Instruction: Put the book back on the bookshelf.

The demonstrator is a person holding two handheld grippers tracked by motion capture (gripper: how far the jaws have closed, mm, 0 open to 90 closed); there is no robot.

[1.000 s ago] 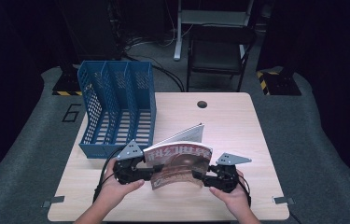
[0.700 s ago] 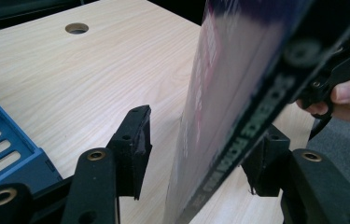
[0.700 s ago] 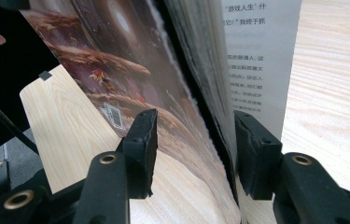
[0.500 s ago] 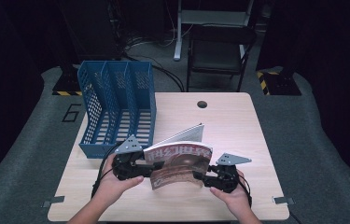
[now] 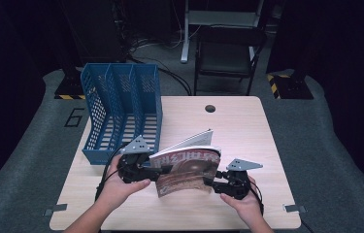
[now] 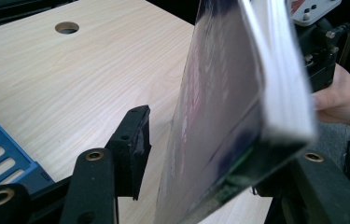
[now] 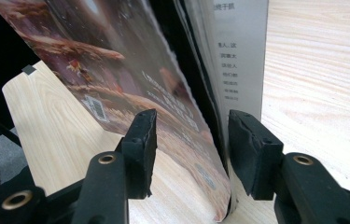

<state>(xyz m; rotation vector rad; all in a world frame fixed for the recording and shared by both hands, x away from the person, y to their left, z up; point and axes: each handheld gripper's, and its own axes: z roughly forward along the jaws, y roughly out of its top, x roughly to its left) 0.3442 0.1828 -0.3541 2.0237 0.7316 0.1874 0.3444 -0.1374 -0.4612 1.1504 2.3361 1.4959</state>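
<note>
Dark floor and a black chair [image 5: 225, 53] surround a light wooden table [image 5: 247, 126] in the high view. A blue file rack [image 5: 121, 109] with three compartments stands at the table's upper left. At lower centre a magazine [image 5: 187, 170] stands on its lower edge, covers fanned apart at the top. The left gripper [image 5: 145, 172] sits at its left edge, the right gripper [image 5: 218, 185] at its lower right corner; a hand holds each from the bottom of the frame.

Left gripper view: the magazine [image 6: 224, 116] rises through the centre and right of the frame, its white page block facing the upper right. The left-hand pad [image 6: 137, 140] stands clear of the cover, with bare table between them. The right-hand jaw lies under the magazine's lower edge; whether it presses there cannot be told. The other hand [image 6: 338, 98] shows at the right edge. A blue corner of the rack [image 6: 4, 154] sits at lower left.

Right gripper view: the magazine [image 7: 163, 93] passes between both pads, its cover toward the left and its printed pages toward the right. The left pad [image 7: 142, 140] is apart from the cover. The right pad [image 7: 247, 144] sits just beside the pages; contact cannot be confirmed. The jaws are spread, not pinching.
</note>
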